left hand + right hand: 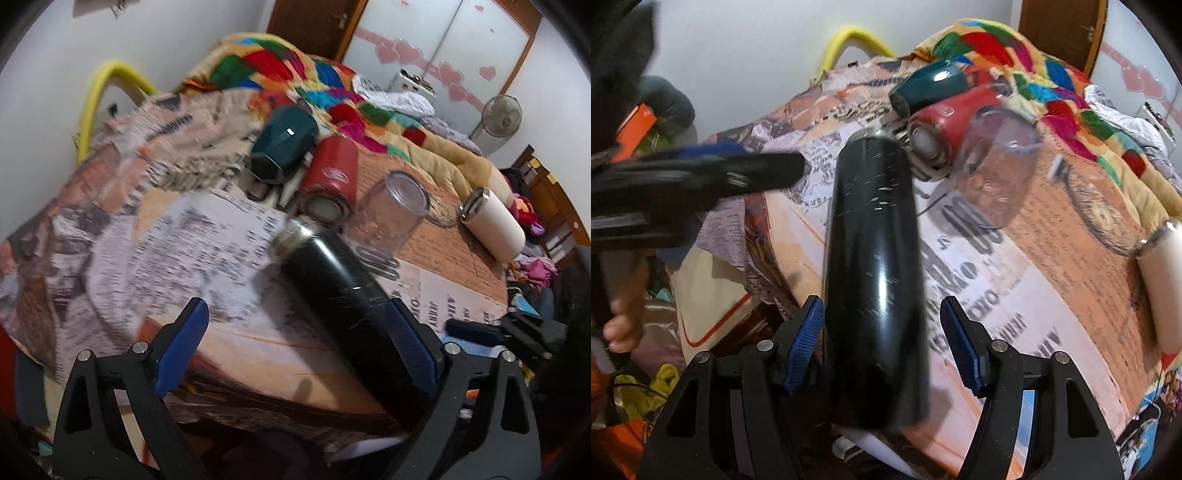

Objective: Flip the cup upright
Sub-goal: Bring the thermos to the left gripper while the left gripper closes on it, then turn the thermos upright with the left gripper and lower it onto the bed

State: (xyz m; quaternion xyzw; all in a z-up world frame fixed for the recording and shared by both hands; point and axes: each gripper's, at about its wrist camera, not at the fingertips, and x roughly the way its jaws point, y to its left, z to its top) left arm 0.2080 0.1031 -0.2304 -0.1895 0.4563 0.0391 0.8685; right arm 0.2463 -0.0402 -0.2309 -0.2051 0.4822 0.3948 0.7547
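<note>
Five vessels on the newspaper-print sheet [207, 236], Inspector — can you confirm each?

Confirmed. Black flask [873, 266] lies on its side at the near edge of the bed, steel-rimmed end pointing away from both cameras. Beyond it: a red cup [332, 173] on its side with its metal base showing, a dark green cup [286, 142] tipped over just behind that, a clear plastic cup [389, 214] standing mouth-down beside the red one, and a white tumbler [493, 227] lying on its side well apart to the right.

State of the right gripper [882, 341]?

Fingers spread wide on either side of the flask's lower body. Its left blue pad [805, 341] sits just beside the flask wall; contact cannot be judged. Its right pad stands visibly clear — no grip.

And the left gripper [295, 341]?

Also spread wide. Through its own camera the flask's lower end passes just inside its right-hand finger; whether they touch I cannot tell. From the right wrist camera it appears as a blurred black-and-blue shape at the left, beside the flask's upper half.

Anything else noted?

A patchwork blanket [332, 81] is heaped at the far end of the bed, and a yellow tube [99, 88] arches against the wall.
</note>
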